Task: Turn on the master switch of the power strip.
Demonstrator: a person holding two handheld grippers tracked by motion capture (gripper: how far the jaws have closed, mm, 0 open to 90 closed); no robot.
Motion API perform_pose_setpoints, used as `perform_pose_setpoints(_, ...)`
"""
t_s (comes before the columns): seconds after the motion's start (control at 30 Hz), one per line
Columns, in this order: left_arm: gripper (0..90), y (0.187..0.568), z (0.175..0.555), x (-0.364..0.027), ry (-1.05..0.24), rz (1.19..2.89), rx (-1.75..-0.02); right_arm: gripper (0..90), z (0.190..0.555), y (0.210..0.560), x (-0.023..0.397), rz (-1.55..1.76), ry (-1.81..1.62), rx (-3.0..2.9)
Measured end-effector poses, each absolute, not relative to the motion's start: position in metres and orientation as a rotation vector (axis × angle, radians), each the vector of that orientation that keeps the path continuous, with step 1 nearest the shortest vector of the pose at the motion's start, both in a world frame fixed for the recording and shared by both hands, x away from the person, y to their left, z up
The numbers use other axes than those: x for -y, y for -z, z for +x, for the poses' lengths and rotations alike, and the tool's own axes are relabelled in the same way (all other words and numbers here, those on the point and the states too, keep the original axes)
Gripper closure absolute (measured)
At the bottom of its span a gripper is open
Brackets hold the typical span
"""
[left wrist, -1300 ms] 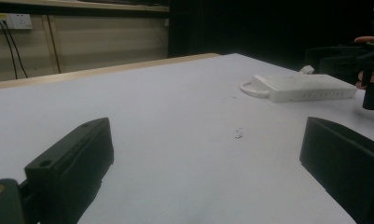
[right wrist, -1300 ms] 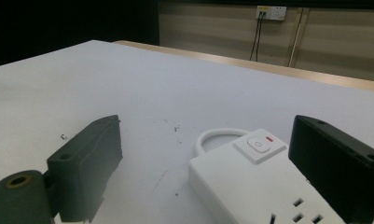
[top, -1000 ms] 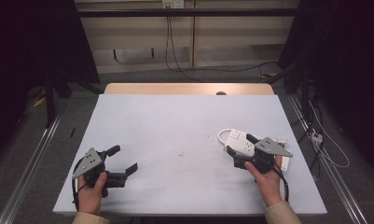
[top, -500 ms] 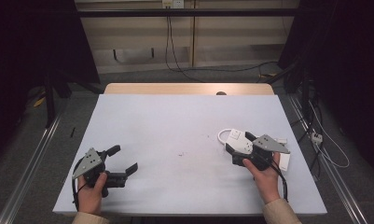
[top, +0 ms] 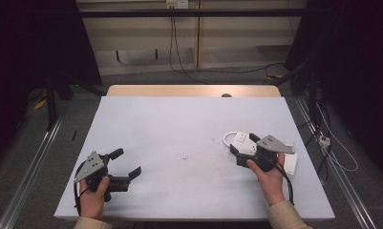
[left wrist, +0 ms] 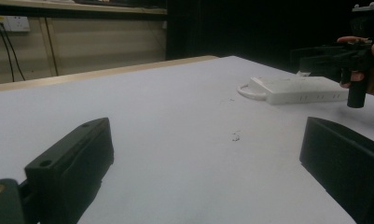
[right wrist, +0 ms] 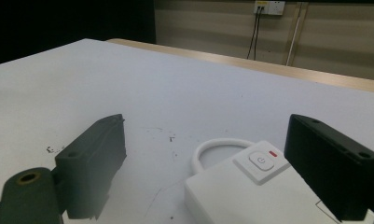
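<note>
Two grippers are sitting over a white table (top: 179,129), each held in one of the person's hands. Taking the white power strip (top: 244,143) as the landmark, it is lying flat on the table's right part, with a short white cord loop (top: 227,139) curling from its far end and a white plug end (top: 290,164) lying just beside it on the near right.

The right gripper (top: 240,151) is hovering right over the strip's near portion, with the right hand (top: 270,177) coming in from the near edge. In the right gripper view its jaws are standing spread wide, one on either side of the strip; the strip's switch button (right wrist: 261,161) with a small red mark is showing between them, and I cannot tell whether either jaw is touching the casing.

The left gripper (top: 126,163) is resting well apart from the strip, far to its left near the table's front edge, gripped by the left hand (top: 94,199). Its jaws are also standing spread, with only bare tabletop between them. In the left gripper view the strip (left wrist: 296,89) is lying in the distance, with the other hand's gripper (left wrist: 336,58) above its far end.
</note>
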State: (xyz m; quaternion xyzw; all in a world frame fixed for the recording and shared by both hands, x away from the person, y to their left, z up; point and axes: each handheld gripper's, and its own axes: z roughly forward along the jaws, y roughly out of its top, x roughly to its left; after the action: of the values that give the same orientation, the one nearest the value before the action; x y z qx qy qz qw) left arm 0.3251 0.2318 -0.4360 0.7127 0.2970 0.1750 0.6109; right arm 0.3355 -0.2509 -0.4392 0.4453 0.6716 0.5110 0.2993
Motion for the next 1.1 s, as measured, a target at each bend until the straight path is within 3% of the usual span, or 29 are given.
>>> perform_pose_setpoints(0.6,2.4,0.436,0.325,-0.232,-0.398,1.642,-0.685,16.5,0.344,0.438,0.249,1.193,-1.339,-1.794)
perform_pose_setpoints(1.1,2.4,0.437,0.326,-0.231,-0.397,1.643,-0.686,26.8,0.351,0.436,0.247,1.218,-1.325,-1.808)
